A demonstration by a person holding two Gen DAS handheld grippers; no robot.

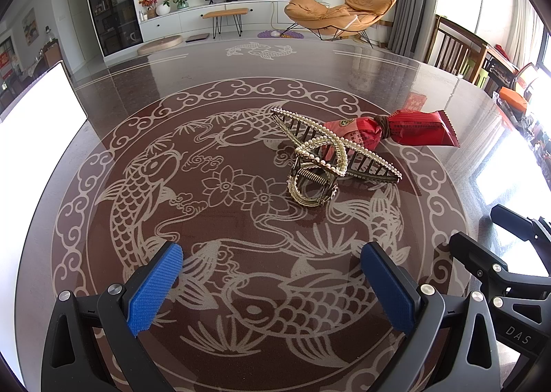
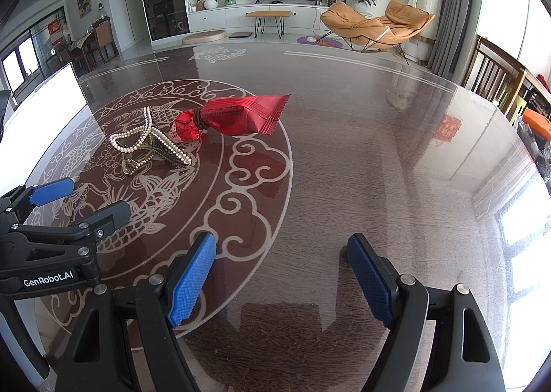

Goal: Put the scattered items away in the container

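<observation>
Nearest, the left gripper (image 1: 272, 283) hovers over the glass table (image 2: 344, 151) with its blue pads (image 1: 156, 287) spread wide and nothing between them. The right gripper (image 2: 280, 280) hangs beside it, equally released and empty. Further on, a pearl hair clip (image 1: 327, 157) lies on the fish pattern, touching a red snack packet (image 1: 406, 130) cinched by a brown hair tie (image 1: 385, 125). The white container (image 1: 38, 109) stands at the far left. Nothing looks picked up yet; the next move likely calls for the left gripper to reach forward and close on the clip.

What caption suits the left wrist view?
Open left gripper faces a pearl hair claw and red snack packet on the table.
</observation>
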